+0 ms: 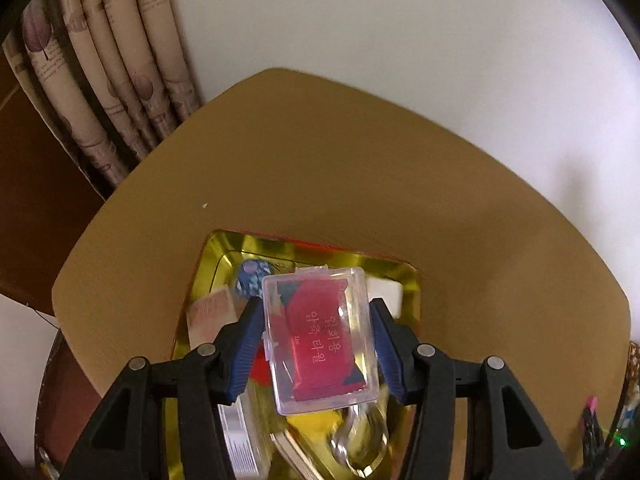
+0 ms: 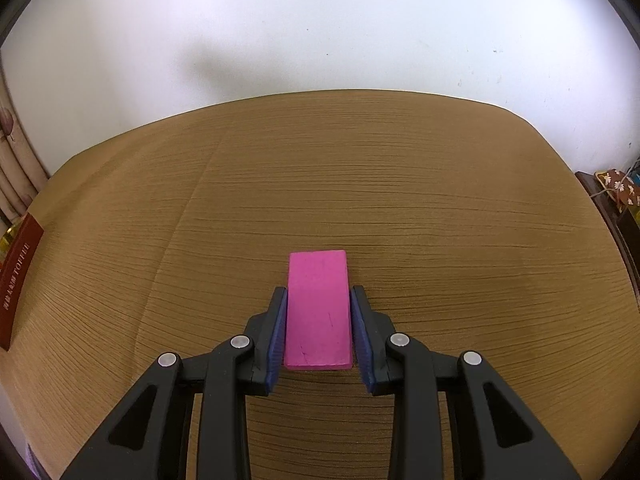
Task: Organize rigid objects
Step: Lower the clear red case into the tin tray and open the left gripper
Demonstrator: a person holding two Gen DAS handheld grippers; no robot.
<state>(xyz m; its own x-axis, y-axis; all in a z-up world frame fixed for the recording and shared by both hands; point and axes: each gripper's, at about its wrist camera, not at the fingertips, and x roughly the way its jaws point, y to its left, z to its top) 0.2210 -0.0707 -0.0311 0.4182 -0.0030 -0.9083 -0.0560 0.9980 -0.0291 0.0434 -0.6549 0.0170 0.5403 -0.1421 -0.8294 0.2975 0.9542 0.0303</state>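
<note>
On the wooden table (image 2: 440,200) your right gripper (image 2: 319,326) is closed narrow on the pink block (image 2: 318,312), which lies flat between its pads. Only the left view shows the gold tray (image 1: 412,276); above it your left gripper (image 1: 316,340) holds the clear plastic case (image 1: 320,340) with a red packet inside, jaws rather wide, pads pressing its two sides

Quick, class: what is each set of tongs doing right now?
Left tongs: closed on a clear plastic box.
Right tongs: closed on a pink block.
</note>
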